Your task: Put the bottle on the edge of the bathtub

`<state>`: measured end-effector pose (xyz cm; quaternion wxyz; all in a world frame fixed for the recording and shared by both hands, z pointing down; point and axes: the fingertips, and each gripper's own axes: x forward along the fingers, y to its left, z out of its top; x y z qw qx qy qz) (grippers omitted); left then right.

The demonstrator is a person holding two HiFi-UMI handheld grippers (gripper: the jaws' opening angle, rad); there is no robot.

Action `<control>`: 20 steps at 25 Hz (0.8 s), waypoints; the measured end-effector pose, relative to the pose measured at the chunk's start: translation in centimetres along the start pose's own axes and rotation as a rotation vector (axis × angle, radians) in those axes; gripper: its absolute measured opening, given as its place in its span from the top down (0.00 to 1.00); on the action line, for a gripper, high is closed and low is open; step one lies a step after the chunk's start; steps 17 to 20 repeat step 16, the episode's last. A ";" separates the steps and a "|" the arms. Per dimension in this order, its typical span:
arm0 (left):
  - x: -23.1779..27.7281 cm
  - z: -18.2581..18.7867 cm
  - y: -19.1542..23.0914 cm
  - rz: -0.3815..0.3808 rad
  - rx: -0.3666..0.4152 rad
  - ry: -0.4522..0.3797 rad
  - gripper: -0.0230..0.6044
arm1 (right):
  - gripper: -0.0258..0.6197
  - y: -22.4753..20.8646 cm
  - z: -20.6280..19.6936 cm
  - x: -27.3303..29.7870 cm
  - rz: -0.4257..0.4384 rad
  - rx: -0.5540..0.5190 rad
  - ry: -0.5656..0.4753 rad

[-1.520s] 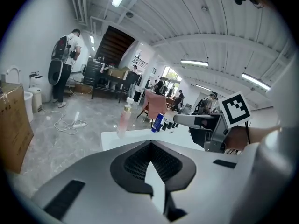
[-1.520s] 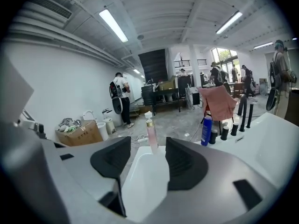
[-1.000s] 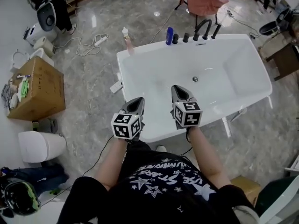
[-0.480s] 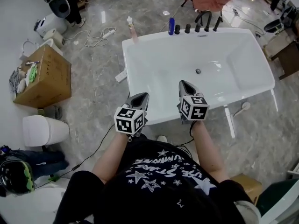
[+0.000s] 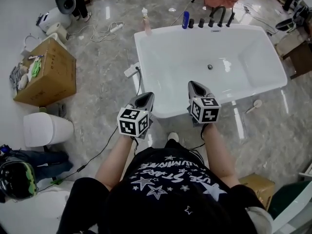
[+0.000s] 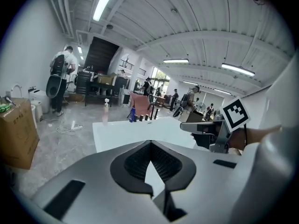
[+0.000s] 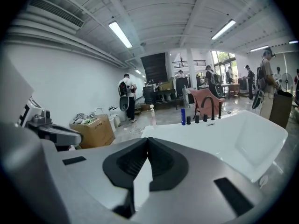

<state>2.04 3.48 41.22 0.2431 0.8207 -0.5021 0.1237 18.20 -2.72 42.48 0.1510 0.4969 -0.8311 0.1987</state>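
claws are both pressed together with nothing between them. the left claw (image 5: 147, 96) and the right claw (image 5: 193, 85) hang side by side, a little apart, over the near rim of the white bathtub (image 5: 161, 29), with their tips pointing across the basin. each claw's own view shows its dark pads meeting at the tip, with only the tub's white surface showing through the small gap behind them. the blue bottle (image 5: 185, 19) stands upright on the tub's far edge, well ahead of the right claw and slightly to its left. it is just beside a row of black tap fittings (image 5: 214, 19) that runs on to its right. a pale pink pump bottle (image 5: 145, 21) stands upright at the tub's far left corner, far ahead of the left claw. i cannot tell whether it rests on the rim or on the floor (image 5: 102, 87) just behind it. neither bottle is touched by a claw. off to the left of the left claw, well clear of the tub, a cardboard box (image 5: 46, 79) sits on the floor with small items on top.
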 end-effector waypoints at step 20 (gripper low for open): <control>-9.8 -5.5 -1.7 -0.109 -0.036 0.006 0.94 | 0.94 8.8 -5.1 -8.8 -0.088 -0.002 -0.003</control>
